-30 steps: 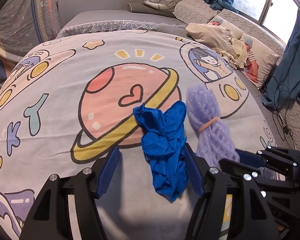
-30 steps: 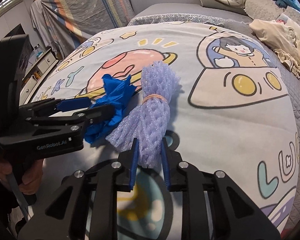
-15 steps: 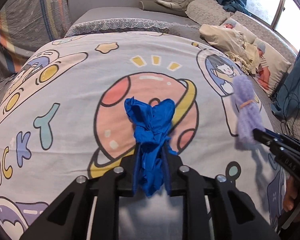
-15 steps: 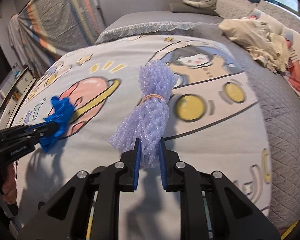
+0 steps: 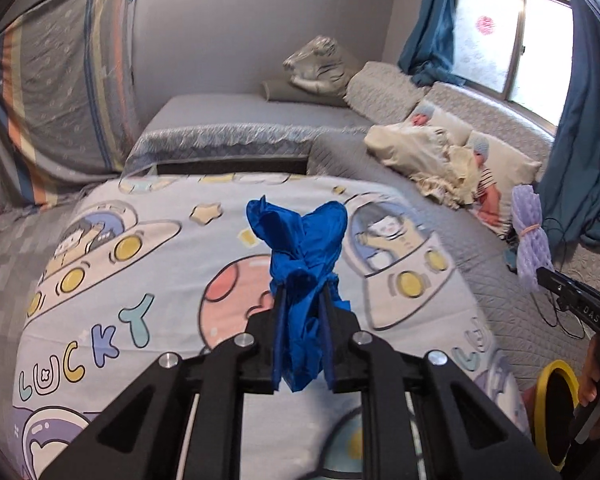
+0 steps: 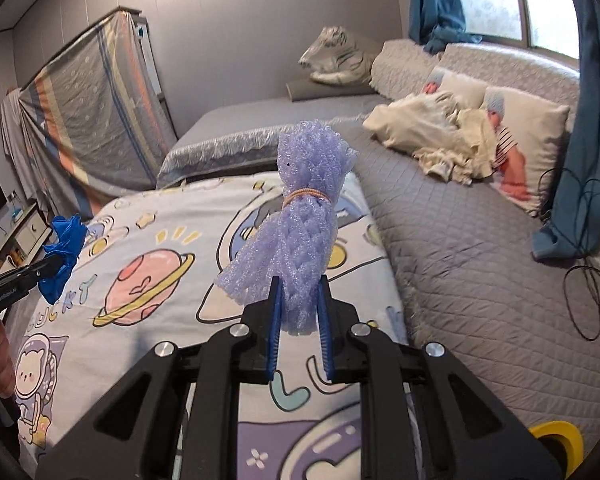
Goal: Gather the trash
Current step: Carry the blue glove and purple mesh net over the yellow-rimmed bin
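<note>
Pinching a crumpled blue glove [image 5: 302,276], left tongs [image 5: 302,300] closed, right tongs [image 6: 300,300] clamped on purple foam net [image 6: 300,216], above cartoon bedspread [image 5: 140,280].

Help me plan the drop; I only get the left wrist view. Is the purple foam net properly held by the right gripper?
Observer: Yes. The right gripper has both blue pads shut on the lower end of the foam net, which stands up above them.
Operator: Anything loose?
Observer: One flap of the net flares out to the left of the pads.
Operator: What lies beyond my left gripper?
Observer: A low drawer unit stands beside the bed, behind the left gripper and its blue glove.
</note>
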Demonstrator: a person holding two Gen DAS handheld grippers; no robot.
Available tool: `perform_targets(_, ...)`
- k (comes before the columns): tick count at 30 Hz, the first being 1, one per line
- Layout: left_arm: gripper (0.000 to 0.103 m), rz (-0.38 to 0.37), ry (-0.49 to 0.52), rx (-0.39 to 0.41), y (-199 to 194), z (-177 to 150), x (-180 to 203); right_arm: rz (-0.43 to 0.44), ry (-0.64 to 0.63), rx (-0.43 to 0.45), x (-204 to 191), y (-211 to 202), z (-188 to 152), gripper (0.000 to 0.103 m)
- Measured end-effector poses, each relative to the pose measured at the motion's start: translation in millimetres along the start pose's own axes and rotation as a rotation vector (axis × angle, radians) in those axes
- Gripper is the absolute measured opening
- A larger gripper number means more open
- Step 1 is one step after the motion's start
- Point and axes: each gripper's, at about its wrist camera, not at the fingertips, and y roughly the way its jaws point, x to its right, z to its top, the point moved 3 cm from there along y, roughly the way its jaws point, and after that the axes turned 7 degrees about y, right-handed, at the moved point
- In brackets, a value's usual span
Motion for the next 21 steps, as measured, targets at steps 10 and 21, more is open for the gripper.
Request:
perform_targets(10, 0.014, -0.138, 0.176, 0.15, -72.2, 3.5, 115.8, -0.066, 0.014, 0.134, 44.0, -106.3, -15.6, 0.016)
perform_targets(21, 0.014, -0.348, 0.402, 0.253, -115.7, -16.0, 253.8, -0.257, 0.149, 0.209, 141.0, -197.3, -68.9, 0.016)
